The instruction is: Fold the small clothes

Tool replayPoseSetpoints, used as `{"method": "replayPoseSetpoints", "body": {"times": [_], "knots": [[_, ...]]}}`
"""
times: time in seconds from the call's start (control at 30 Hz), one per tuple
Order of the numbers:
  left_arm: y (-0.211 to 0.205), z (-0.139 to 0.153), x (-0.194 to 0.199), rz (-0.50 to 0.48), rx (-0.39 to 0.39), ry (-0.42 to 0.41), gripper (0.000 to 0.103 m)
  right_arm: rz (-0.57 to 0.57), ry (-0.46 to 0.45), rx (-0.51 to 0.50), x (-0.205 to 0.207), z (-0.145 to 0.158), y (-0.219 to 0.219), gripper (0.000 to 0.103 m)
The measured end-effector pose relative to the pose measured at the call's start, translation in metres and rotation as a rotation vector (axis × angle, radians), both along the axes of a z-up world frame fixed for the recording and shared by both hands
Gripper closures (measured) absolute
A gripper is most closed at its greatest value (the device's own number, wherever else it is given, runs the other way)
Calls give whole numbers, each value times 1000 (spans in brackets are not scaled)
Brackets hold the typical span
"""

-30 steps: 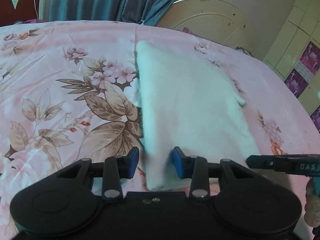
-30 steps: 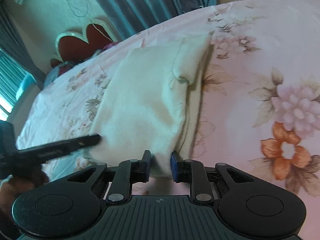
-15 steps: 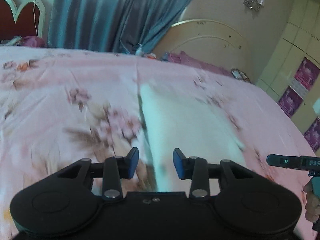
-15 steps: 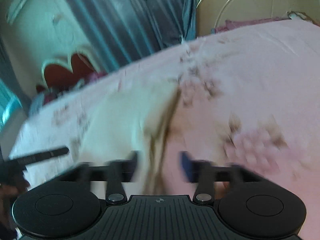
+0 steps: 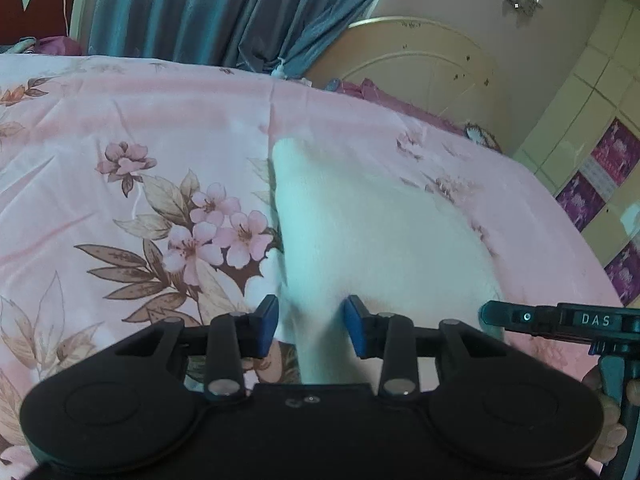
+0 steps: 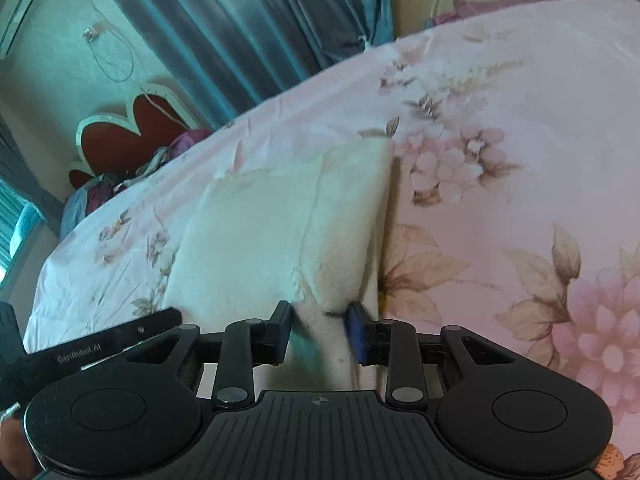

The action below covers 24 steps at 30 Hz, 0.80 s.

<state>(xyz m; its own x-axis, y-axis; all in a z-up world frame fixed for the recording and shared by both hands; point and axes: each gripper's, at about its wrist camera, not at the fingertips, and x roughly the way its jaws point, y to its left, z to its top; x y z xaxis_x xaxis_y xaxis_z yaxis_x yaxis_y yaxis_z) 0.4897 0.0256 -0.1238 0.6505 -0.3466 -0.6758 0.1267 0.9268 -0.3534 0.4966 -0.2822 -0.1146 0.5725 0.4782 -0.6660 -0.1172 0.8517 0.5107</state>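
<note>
The white garment (image 5: 380, 232) lies folded flat on the bed's pink floral sheet (image 5: 120, 128), running toward twelve o'clock from both claws. The left claw (image 5: 311, 328) stands parted over its near edge, pads clear. The right claw (image 6: 320, 332) is closing (cloth lies between its pads, unpinched).

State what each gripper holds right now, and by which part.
Left gripper holds nothing; the white garment's near edge lies between its parted fingers. Right gripper is closing astride the near edge, pads not pressing.
</note>
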Motion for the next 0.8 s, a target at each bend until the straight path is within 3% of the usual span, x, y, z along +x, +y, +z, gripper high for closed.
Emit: {"method": "replayPoseSetpoints", "body": {"times": [0.1,0.17,0.2,0.27,0.33,0.4,0.43,0.47,0.5,0.57,0.73,0.8], "knots": [[-1,-4,4,-10,2,17,66,8,44,27,9,-10,4,72],[-2,-6,7,-13,3,30,66,34,27,26,12,-10,9,72],[-3,-5,7,-10,8,28,67,59,11,6,14,-9,13,86],[-6,5,2,-1,22,-24,74,77,-21,-53,12,-1,16,88],[-11,26,-9,-4,42,-119,74,86,-64,-86,3,16,8,91],[-22,39,-12,-55,50,-158,74,88,-75,-111,-4,21,1,97],[-30,38,-8,-95,70,-140,74,93,-53,-123,-3,16,1,97],[-40,29,0,-151,95,-83,70,99,-21,-147,0,5,3,97],[-49,13,9,-196,119,1,74,107,1,-176,2,-6,4,98],[-52,3,7,-201,94,14,74,102,13,-151,2,-12,-3,97],[-60,5,-5,-216,143,7,73,100,18,-137,0,-7,-8,97],[-62,13,-17,-209,140,-11,64,56,-15,-110,-5,8,-15,76]]}}
